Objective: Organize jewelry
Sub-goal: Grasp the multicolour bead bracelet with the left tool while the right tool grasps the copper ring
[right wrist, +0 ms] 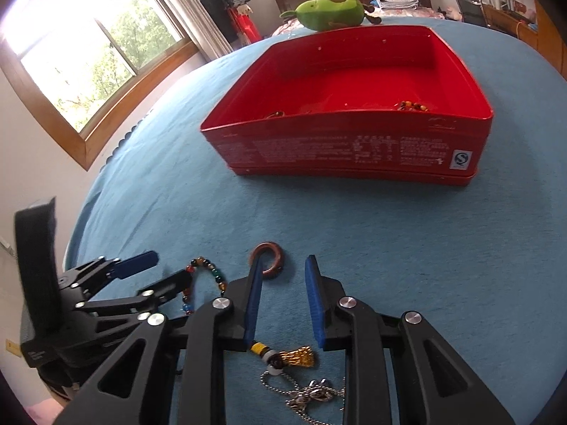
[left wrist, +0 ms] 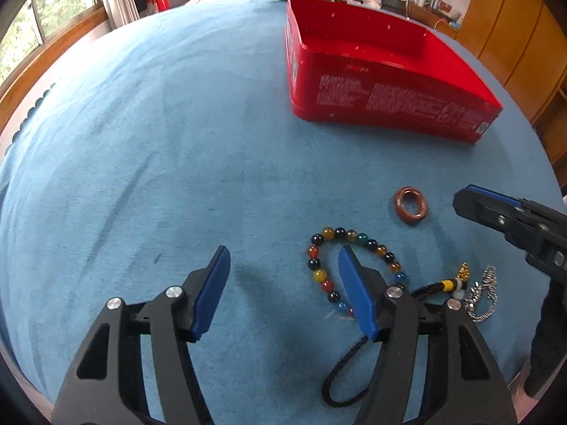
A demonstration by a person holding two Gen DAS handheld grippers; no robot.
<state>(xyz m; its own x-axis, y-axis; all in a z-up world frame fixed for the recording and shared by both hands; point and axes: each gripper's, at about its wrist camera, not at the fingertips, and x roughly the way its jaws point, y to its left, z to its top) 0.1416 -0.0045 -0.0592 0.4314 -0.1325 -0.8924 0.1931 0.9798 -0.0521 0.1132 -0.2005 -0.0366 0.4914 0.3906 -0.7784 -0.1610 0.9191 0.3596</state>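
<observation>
Far left: window with wooden frame [right wrist: 88, 71]. Blue bedcover [left wrist: 159, 141] fills the work surface.

Left gripper [left wrist: 281, 253] hangs low over the cover, jaws standing wide, nothing pressed between the pads. Its right finger [left wrist: 356, 294] sits over the ring of the multicoloured bead bracelet [left wrist: 320, 272]; the left finger is over bare cover. Whether the finger touches the beads I cannot tell.

Just right of the bracelet: black cord [left wrist: 345, 372] looped on the cover, running to a yellow-banded bead and a gold tassel [right wrist: 299, 356]. Beside that, a silver ball chain with pendant [right wrist: 315, 393], lying loose.

Beyond these, a brown wooden ring [left wrist: 411, 205] lies flat on the cover, apart from the bracelet.

Right gripper [right wrist: 285, 262], jaws narrow, not closed, nothing held. Its left finger tip overlaps the wooden ring in the right wrist view; contact uncertain. Tassel and chain lie under the gripper body.

Further back, right of centre: red tin box [right wrist: 354, 148], open top, some small beaded pieces [right wrist: 413, 107] already inside near the front wall. Behind it, a green plush toy [right wrist: 329, 12].
</observation>
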